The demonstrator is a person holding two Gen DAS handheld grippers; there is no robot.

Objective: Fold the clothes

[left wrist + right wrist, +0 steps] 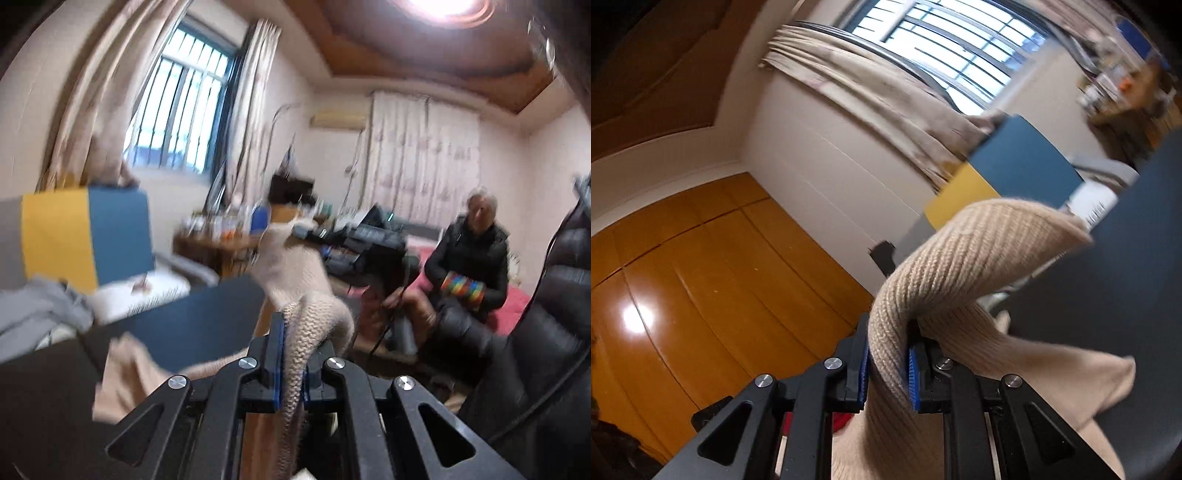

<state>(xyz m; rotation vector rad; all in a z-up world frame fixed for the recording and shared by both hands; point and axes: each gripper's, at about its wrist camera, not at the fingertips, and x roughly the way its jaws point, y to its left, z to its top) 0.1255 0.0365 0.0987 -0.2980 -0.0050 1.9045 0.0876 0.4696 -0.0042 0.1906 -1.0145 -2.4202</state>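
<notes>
Nearest in the left wrist view, the left tongs [295,354] are clamped narrow on a thick roll of the beige knit sweater [295,273], which rises from between the blue pads [279,354] and stretches forward and up into the air, with another loose fold [125,373] lying low on the left over the dark bench [192,317]. The right tongs [888,365] likewise grip a bunched, ribbed fold of the same sweater [964,258], which arches up and over to the right and drapes down beside the dark bench surface [1126,302]. Beyond the bench edge in the left view lie grey clothes [40,314] and a blue-and-yellow box [88,236]; the same box [1004,173] shows past the sweater in the right view. Only the left view shows a seated person [469,258] in a dark jacket on a red bed [513,302], and a cluttered table [221,240] under the barred window [184,103]. Only the right view shows the orange wooden wardrobe doors [701,288] and bare white wall [820,162].
</notes>
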